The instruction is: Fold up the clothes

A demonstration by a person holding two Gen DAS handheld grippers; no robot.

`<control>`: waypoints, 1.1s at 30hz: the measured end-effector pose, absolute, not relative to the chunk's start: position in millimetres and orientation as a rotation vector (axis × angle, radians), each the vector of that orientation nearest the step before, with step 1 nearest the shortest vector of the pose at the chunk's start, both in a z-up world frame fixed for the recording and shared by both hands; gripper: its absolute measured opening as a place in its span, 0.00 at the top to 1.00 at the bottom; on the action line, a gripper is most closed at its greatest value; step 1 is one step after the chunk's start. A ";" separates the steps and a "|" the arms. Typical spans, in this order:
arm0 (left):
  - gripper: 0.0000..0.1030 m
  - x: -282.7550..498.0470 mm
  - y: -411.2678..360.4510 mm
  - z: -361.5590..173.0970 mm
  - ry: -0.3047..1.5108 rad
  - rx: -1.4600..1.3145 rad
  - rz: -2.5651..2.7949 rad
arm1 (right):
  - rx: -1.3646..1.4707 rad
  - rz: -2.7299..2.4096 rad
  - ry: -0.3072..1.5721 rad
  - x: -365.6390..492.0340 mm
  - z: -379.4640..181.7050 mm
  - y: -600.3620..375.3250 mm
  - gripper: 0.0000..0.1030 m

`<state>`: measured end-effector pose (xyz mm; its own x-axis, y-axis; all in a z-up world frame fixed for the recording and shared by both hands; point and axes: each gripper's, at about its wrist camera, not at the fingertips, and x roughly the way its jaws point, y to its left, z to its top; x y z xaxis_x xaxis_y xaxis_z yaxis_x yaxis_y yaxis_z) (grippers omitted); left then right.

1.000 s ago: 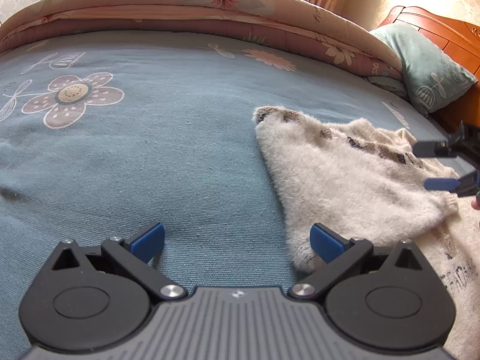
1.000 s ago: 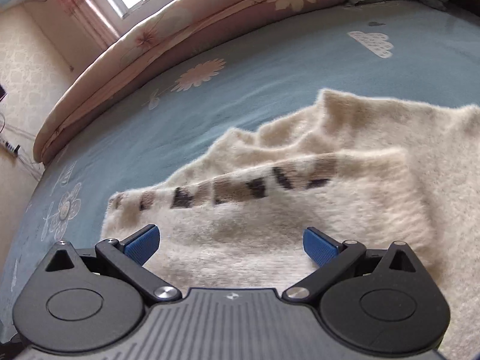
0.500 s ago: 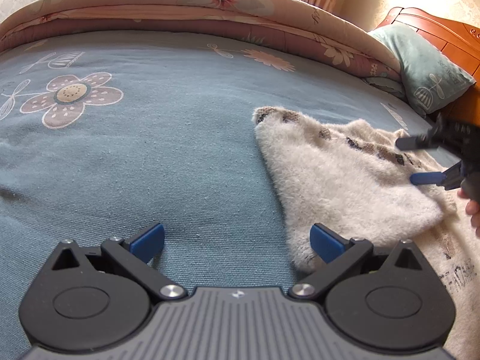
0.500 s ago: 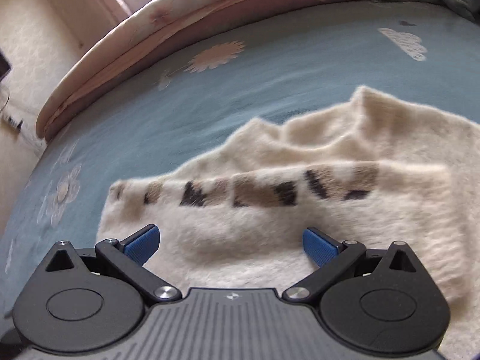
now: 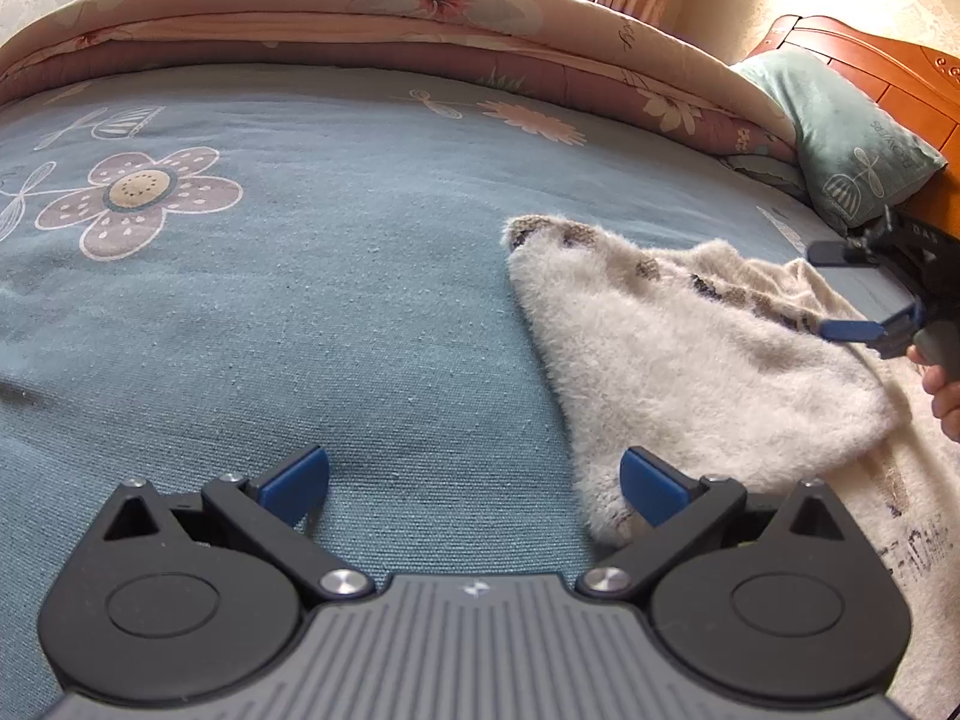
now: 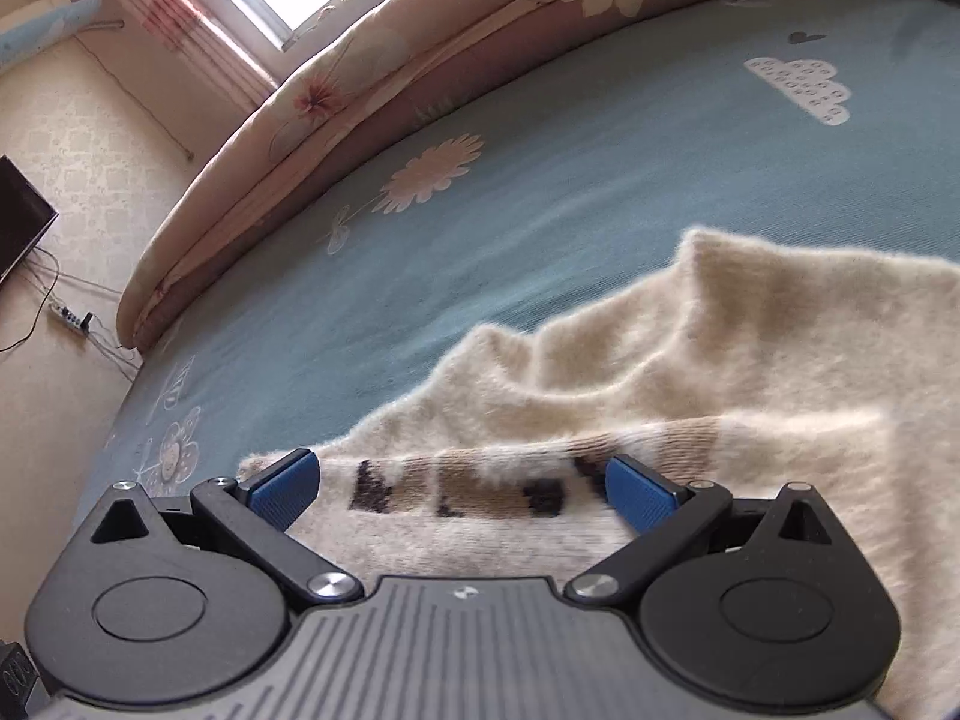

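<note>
Fuzzy cream sweater [image 5: 690,360] lies on blue bedsheet [image 5: 300,312], sleeve folded across body. Left gripper [image 5: 474,480] unmoved from a second ago, fingers wide, right pad by sweater edge. Right gripper [image 6: 459,489] has dropped lower toward brown-patterned band [image 6: 480,495], fingers wide, holding nothing. Folded quilt [image 5: 360,18] behind.

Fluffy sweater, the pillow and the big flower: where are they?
Fluffy sweater [image 5: 690,372], left wrist view, on its folded cream middle.
Pillow [image 5: 840,138], left wrist view, on its green front.
Big flower [image 5: 141,192], left wrist view, on its yellow centre.
</note>
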<state>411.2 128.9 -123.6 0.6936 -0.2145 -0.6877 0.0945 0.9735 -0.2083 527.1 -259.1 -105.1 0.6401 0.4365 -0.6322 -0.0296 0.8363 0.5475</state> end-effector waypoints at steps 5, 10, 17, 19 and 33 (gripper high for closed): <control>0.01 411.4 129.0 -124.1 0.786 -0.161 -0.173 | 0.579 0.166 0.833 517.5 -104.9 -297.7 0.00; 0.00 411.6 129.1 -124.1 0.786 -0.160 -0.173 | 0.636 0.266 0.830 504.0 -99.8 -289.3 0.00; 0.01 412.2 130.5 -123.6 0.787 -0.161 -0.175 | 0.480 0.279 0.903 496.2 -107.1 -275.7 0.00; 0.01 411.7 128.9 -124.0 0.786 -0.161 -0.173 | 0.478 0.225 0.909 491.5 -104.9 -286.6 0.00; 0.01 409.9 128.0 -123.6 0.786 -0.164 -0.173 | 0.493 0.176 0.892 482.1 -64.9 -289.1 0.00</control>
<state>409.9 128.0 -123.6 0.6941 -0.2153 -0.6869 0.0933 0.9731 -0.2107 482.1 -289.1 -64.9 0.6220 0.3470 -0.7020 0.0552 0.8748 0.4814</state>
